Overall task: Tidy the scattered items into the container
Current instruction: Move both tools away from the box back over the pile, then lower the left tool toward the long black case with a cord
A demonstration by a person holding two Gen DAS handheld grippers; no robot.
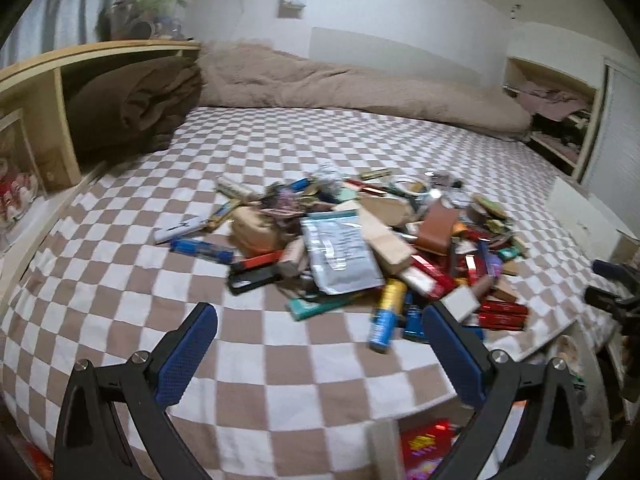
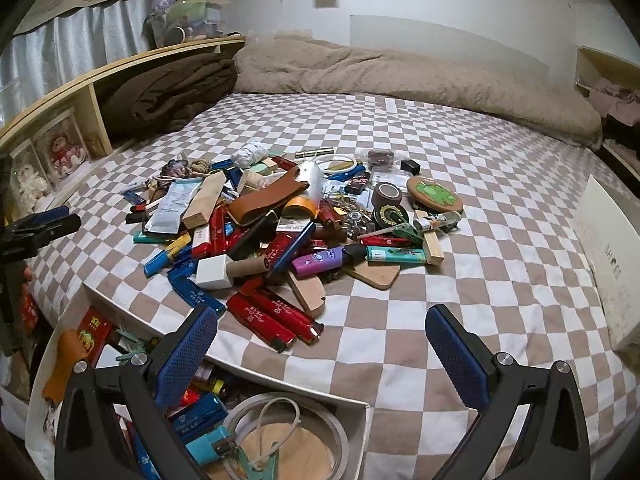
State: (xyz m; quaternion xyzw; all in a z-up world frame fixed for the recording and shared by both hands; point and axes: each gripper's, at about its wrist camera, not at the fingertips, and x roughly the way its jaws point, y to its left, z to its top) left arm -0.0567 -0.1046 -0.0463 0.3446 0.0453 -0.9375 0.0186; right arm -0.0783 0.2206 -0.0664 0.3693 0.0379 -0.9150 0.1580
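- The shelf (image 2: 86, 80) runs along the bed's left edge, with a folded brown blanket (image 2: 168, 88) in its open bay; neither looks like part of the job.
- The left tongs (image 1: 320, 332) hover over the bed's near edge with their blue pads spread wide and nothing between them.
- Just ahead of them a blue-and-yellow tube (image 1: 386, 314) lies at the near fringe of the pile, close to the right pad.
- The pile (image 2: 280, 220) sits in the middle of the checked bed (image 2: 460, 320): lighters, wooden blocks, a foil pouch (image 1: 340, 256), a brown leather strap (image 2: 264, 200), tape rolls, a round coaster (image 2: 434, 194).
- Red lighters (image 2: 276, 316) lie at the pile's near edge, closest to the box.
- The box (image 2: 362, 406), the container, stands below the bed's near edge, towards its left corner in the right wrist view. It already holds blue lighters, a red packet, a tape ring (image 2: 288, 436) and a green clip.
- The right tongs (image 2: 320, 332) hang above the box's far rim and the bed's near edge, pads spread and empty.
- Judged from this, the tidying is well begun but far from finished: a layer lies in the box, yet most of the items are on the bed.
- A white board (image 2: 608, 256) leans at the bed's right edge, apart from the pile.
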